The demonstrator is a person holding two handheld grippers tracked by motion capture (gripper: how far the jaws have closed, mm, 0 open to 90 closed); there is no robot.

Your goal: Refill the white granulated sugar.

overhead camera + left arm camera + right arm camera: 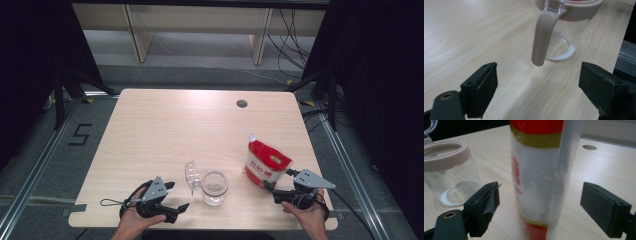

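I see a red and white pouch [266, 165] standing upright on the right part of the light wooden desk [165, 130], with a spout corner at its top left and pale lettering on the red front. In the right gripper view the pouch [539, 177] shows a clear middle band with white grains inside, a yellow stripe under the red top and a red base.

My right hand-held gripper [276, 192] sits at the near right edge of the desk, just in front of the pouch. Its jaws are spread wide, one on either side of the pouch, and neither pad touches it. It holds nothing.

Just left of the pouch stands a clear glass jar [215, 188] with a beige rim. Its clear lid [192, 175] is swung open to the left and stands on its hinge. In the right gripper view the jar [451, 177] has a thin layer of white grains on its bottom and is otherwise empty. In the left gripper view a beige clasp [541, 37] hangs down from the rim, in front of the glass.

My left hand-held gripper [179, 196] lies near the front edge, left of the jar, jaws wide apart and empty, pointing at the jar without touching it.
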